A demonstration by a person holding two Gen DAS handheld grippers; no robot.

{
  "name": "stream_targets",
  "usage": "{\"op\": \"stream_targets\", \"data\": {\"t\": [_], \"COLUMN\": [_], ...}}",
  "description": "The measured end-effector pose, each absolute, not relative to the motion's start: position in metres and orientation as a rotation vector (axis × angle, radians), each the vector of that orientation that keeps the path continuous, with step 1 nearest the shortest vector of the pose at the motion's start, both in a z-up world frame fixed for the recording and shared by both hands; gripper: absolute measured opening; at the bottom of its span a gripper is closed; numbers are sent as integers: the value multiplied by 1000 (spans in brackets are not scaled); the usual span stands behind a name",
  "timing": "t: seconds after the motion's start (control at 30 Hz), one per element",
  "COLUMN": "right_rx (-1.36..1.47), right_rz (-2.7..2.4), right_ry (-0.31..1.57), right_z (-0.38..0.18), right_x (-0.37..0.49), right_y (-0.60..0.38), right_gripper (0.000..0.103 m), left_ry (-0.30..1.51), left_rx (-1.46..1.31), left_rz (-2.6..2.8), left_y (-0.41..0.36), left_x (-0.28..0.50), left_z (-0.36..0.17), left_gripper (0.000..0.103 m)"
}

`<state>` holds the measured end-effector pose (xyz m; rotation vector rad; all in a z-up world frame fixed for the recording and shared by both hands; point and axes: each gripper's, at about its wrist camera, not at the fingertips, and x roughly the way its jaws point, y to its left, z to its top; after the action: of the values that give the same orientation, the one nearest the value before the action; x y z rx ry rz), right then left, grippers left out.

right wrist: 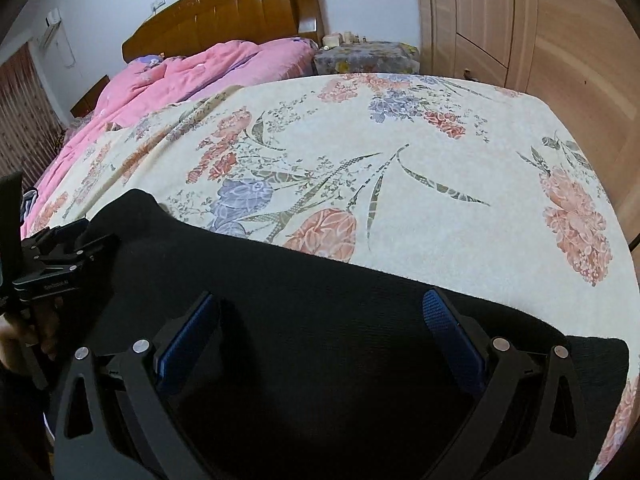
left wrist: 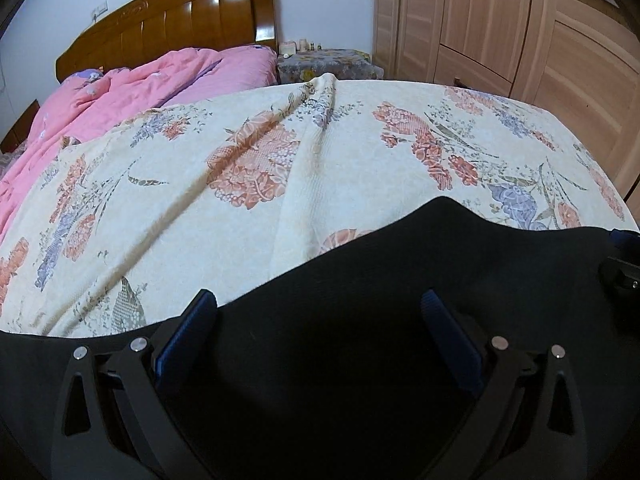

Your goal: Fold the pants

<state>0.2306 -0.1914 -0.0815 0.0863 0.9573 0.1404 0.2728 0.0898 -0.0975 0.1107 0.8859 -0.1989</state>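
Black pants (left wrist: 360, 280) lie spread on the near part of a bed covered by a cream floral bedspread (left wrist: 240, 152). They also fill the lower part of the right wrist view (right wrist: 320, 320). My left gripper (left wrist: 318, 300) is open, its blue-padded fingers (left wrist: 200, 320) wide apart just over the black fabric, holding nothing. My right gripper (right wrist: 320, 300) is open too, fingers (right wrist: 444, 320) spread over the pants near their right end. The left gripper's body shows at the left edge of the right wrist view (right wrist: 48, 264), and part of the right gripper shows at the right edge of the left wrist view (left wrist: 624, 264).
A pink quilt (left wrist: 120, 92) is bunched at the bed's far left by the wooden headboard (left wrist: 180, 20). A covered nightstand (left wrist: 324, 64) with small bottles stands beyond the bed. A wooden wardrobe (left wrist: 500, 20) lines the right side. The bedspread has a raised crease (left wrist: 320, 120).
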Motion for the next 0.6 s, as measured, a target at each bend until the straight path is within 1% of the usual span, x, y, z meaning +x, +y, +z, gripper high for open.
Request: {"op": "stream_targets", "data": {"t": [0.13,0.23,0.27,0.37,0.47,0.5,0.6], "right_rx": [-20,12,7,-97,-193,-220,-270], "right_rz": [-26,111,191,413,576,623,618], "right_ry": [1013,970,971,979,982,981,1010], "right_z": [-73,-55,-52,-53,-59,-63,-74], "right_x": [235,233,234,238,238,237,239], "right_y": [-165,-117,-95,-12,62,84,114], "right_gripper": [98,98,98,98,98,98,98], "left_ry": [830,774,775,835,917,932,887], "left_rx": [101,50,39,4,-85,-102,-244], "left_rz": [-126,-28,44,203,331,355,290], "left_y": [113,168,199,268,343,356,392], "left_x": [256,232,224,216,207,204,189], "left_z": [-77,-57,-56,-68,-93,-99,-105], "left_gripper": [101,101,101,101,101,101,102]}}
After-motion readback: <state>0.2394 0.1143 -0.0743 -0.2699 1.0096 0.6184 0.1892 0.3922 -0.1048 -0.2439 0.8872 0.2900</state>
